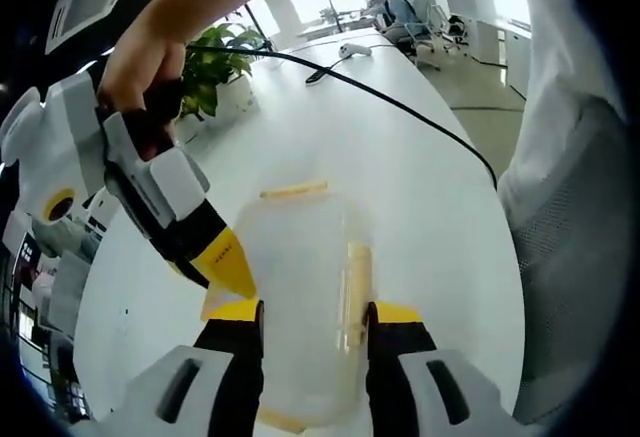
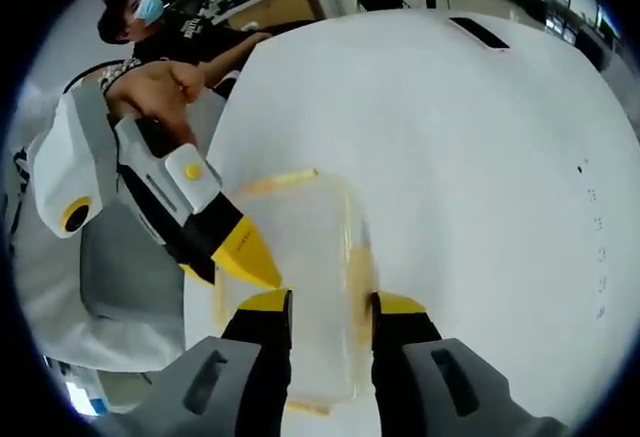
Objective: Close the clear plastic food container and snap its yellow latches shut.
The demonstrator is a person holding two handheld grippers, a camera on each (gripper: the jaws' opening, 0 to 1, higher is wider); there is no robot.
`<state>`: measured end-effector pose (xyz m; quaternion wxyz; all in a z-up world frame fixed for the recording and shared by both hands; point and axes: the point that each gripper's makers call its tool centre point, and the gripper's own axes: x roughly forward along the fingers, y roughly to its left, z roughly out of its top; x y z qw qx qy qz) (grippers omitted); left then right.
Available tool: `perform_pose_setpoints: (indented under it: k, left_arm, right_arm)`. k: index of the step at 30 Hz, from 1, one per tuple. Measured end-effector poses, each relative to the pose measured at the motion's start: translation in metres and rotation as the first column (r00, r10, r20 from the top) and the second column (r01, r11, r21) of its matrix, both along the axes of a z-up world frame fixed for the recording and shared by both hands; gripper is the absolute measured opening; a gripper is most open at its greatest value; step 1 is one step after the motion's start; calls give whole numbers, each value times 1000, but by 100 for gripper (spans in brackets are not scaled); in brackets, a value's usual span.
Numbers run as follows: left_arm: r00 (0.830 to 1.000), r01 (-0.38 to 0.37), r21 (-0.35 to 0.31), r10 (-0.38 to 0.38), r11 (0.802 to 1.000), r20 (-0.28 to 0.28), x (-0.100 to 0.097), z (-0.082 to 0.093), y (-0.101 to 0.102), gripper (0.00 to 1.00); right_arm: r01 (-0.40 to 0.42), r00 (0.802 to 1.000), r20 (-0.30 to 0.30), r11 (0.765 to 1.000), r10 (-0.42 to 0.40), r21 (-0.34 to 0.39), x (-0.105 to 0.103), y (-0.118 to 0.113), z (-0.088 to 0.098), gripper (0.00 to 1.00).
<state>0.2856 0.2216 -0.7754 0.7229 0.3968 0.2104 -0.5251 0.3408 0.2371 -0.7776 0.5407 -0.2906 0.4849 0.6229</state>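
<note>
The clear plastic food container with yellow latches (image 1: 305,297) sits on the round white surface (image 1: 400,167), its lid apparently down, so the latching step looks to be in hand. The left hand-held gripper (image 1: 312,322) straddles the container with jaws narrowly parted against its sides, while the right hand-held gripper (image 2: 325,312) brackets it the same way from the opposite end. Next, each gripper likely needs to press a yellow latch (image 1: 358,282) flat until it snaps.

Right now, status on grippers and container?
Left gripper and right gripper both straddle the clear container, lid on. Yellow latch state unclear. Nothing obstructing.
</note>
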Motion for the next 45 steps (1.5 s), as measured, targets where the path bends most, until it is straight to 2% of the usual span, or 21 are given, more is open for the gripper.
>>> perform_pose_setpoints:
  k: [10, 14, 15, 16, 36, 45]
  left_arm:
    - [1000, -7, 9, 7, 1000, -1, 0, -1, 0, 32]
    - [1000, -11, 13, 11, 1000, 1, 0, -1, 0, 32]
    - [999, -31, 21, 30, 999, 40, 6, 0, 2, 30]
    - [1000, -21, 15, 21, 1000, 22, -1, 0, -2, 30]
    - [1000, 5, 9, -5, 1000, 24, -2, 1, 2, 31]
    - [1000, 15, 8, -15, 1000, 27, -2, -1, 4, 31]
  right_arm:
    - [11, 1000, -8, 1000, -12, -9, -5, 3, -1, 24]
    - [11, 1000, -9, 1000, -11, -17, 0, 3, -1, 24]
    - [6, 1000, -13, 1000, -7, -9, -1, 4, -1, 24]
    - [12, 1000, -13, 1000, -12, -11, 1, 4, 0, 24]
    - [30, 999, -35, 1000, -30, -5, 10, -1, -2, 22]
    - [13, 999, -40, 999, -15, -47, 7, 0, -4, 21]
